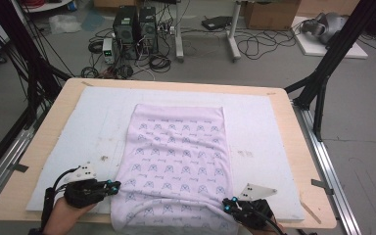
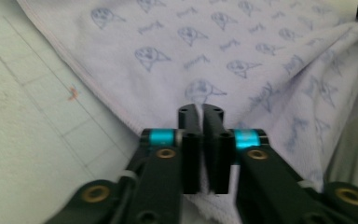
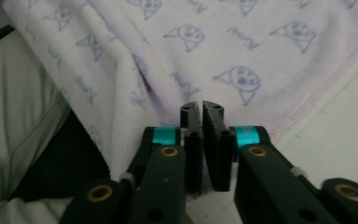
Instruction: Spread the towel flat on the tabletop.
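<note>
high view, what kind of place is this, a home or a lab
Most likely a lab or workshop set up for recording. Computer towers and loose cables lie on a bare floor, black frame struts flank the table, and a patterned towel lies on it.

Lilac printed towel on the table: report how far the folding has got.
Done: the lilac printed towel lies spread flat on the pale foam mat, its near end draped off the table edge. In hand: the left hand-held gripper and right hand-held gripper each pinch a near edge, jaws nearly together on cloth. Left: no fold shows yet.
</note>
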The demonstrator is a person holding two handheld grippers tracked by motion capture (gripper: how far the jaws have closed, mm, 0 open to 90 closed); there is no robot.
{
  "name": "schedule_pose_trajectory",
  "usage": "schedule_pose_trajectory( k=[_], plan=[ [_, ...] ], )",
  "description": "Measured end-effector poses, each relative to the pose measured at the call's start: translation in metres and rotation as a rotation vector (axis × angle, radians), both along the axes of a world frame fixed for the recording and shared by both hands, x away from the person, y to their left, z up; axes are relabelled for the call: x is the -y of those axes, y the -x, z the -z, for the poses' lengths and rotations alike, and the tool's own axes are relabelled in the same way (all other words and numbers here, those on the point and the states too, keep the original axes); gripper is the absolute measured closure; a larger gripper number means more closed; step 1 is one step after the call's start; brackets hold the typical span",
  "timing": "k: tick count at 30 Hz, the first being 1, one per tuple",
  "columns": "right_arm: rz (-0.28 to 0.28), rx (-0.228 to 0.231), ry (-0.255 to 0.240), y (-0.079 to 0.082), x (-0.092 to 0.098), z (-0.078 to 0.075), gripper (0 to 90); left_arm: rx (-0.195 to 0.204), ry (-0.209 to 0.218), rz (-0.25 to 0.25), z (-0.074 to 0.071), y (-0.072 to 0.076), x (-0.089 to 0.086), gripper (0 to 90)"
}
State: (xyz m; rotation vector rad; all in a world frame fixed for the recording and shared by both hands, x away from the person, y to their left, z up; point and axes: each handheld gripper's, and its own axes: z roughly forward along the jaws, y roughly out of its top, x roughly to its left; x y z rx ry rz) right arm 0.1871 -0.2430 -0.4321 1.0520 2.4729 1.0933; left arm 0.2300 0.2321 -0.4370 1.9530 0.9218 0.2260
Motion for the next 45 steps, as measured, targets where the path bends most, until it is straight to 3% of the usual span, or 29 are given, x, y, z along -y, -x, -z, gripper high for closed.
schedule_pose_trajectory(
  k=[1, 4, 7, 9, 10, 11, 12, 13, 14, 16, 19, 20, 22, 24, 26, 28, 29, 30, 31, 32, 33, 34, 36, 38, 40, 42, 43, 44, 45],
  plan=[
    [0.053, 0.016, -0.028, -0.006, 0.001, -0.001, 63.0, -0.008, 0.008, -0.026, 0.002, -0.002, 0.001, 56.9],
    [0.071, 0.027, -0.032, -0.011, -0.002, -0.001, 59.3, -0.019, 0.029, -0.055, 0.004, -0.002, 0.008, 49.2],
    [0.037, 0.02, -0.015, -0.016, -0.014, 0.005, 57.4, 0.002, 0.009, -0.023, 0.008, 0.003, 0.018, 49.2],
    [0.031, 0.006, 0.026, -0.02, -0.022, 0.011, 57.5, -0.008, -0.041, -0.022, 0.014, 0.002, 0.026, 48.2],
    [0.038, 0.02, 0.021, -0.021, -0.024, 0.012, 61.4, 0.018, -0.057, -0.018, 0.016, 0.003, 0.029, 48.7],
    [0.044, 0.013, 0.018, -0.022, -0.025, 0.012, 65.9, 0.041, -0.077, -0.022, 0.016, 0.005, 0.031, 53.2],
    [0.01, 0.003, 0.009, -0.022, -0.024, 0.011, 86.9, 0.064, -0.105, -0.026, 0.016, 0.006, 0.033, 74.2],
    [0.01, 0.003, 0.009, -0.022, -0.024, 0.011, 86.9, 0.076, -0.122, -0.004, 0.015, 0.007, 0.033, 74.2],
    [-0.008, 0.005, 0.017, -0.02, -0.025, 0.011, 87.7, 0.076, -0.133, 0.005, 0.015, 0.008, 0.033, 85.2],
    [-0.043, -0.012, 0.024, -0.018, -0.024, 0.009, 88.5, 0.035, -0.133, 0.037, 0.011, 0.008, 0.03, 86.7],
    [-0.106, -0.051, 0.019, -0.009, -0.022, 0.006, 88.6, -0.008, -0.079, 0.09, 0.005, 0.012, 0.018, 87.1],
    [-0.14, -0.07, -0.015, -0.001, -0.018, 0.003, 88.6, -0.011, -0.046, 0.09, 0.002, 0.013, 0.013, 87.0],
    [-0.154, -0.068, -0.034, 0.003, -0.016, 0.0, 88.6, -0.024, 0.019, 0.089, -0.005, 0.014, 0.002, 87.0],
    [-0.165, -0.046, -0.07, 0.007, -0.012, -0.008, 88.5, -0.035, 0.051, 0.103, -0.007, 0.011, -0.002, 86.9],
    [-0.131, -0.025, -0.074, 0.003, -0.01, -0.014, 87.7, -0.033, 0.059, 0.097, -0.005, 0.007, 0.001, 83.0],
    [-0.084, -0.005, -0.019, -0.007, -0.013, -0.013, 83.4, -0.031, 0.054, 0.059, -0.003, 0.0, 0.006, 61.2],
    [-0.063, -0.007, 0.006, -0.014, -0.015, -0.012, 78.6, -0.013, 0.056, 0.027, -0.004, -0.005, 0.006, 53.4],
    [-0.017, 0.005, 0.019, -0.022, -0.015, -0.009, 65.4, 0.002, 0.061, 0.002, -0.005, -0.008, 0.006, 48.9],
    [0.053, 0.015, -0.003, -0.034, -0.013, -0.007, 61.2, 0.032, 0.073, -0.063, -0.008, -0.018, 0.002, 46.1],
    [0.092, 0.034, -0.005, -0.041, -0.012, -0.006, 57.2, 0.032, 0.073, -0.063, -0.008, -0.018, 0.002, 46.1],
    [0.092, 0.034, -0.005, -0.041, -0.012, -0.006, 57.2, 0.033, 0.073, -0.092, -0.008, -0.025, 0.002, 46.1],
    [0.132, 0.04, -0.014, -0.048, -0.011, -0.004, 56.2, 0.025, 0.063, -0.114, -0.006, -0.032, 0.002, 46.0],
    [0.172, 0.036, -0.015, -0.062, -0.012, -0.001, 51.8, -0.007, 0.023, -0.138, 0.002, -0.048, 0.006, 46.0],
    [0.213, 0.029, 0.05, -0.08, -0.021, 0.006, 46.9, -0.056, -0.008, -0.156, 0.011, -0.061, 0.011, 43.9],
    [0.22, 0.031, 0.078, -0.089, -0.024, 0.011, 45.6, -0.04, -0.012, -0.164, 0.015, -0.068, 0.016, 44.8],
    [0.236, 0.033, 0.052, -0.095, -0.022, 0.012, 57.1, -0.034, -0.034, -0.165, 0.014, -0.072, 0.021, 48.1],
    [0.236, 0.033, 0.052, -0.095, -0.022, 0.012, 57.1, -0.015, -0.069, -0.166, 0.014, -0.072, 0.024, 48.1],
    [0.228, 0.026, 0.034, -0.097, -0.021, 0.012, 72.4, 0.011, -0.109, -0.187, 0.014, -0.072, 0.026, 55.6],
    [0.203, 0.014, 0.013, -0.102, -0.02, 0.012, 85.4, 0.024, -0.126, -0.206, 0.014, -0.073, 0.025, 81.0]
  ],
)
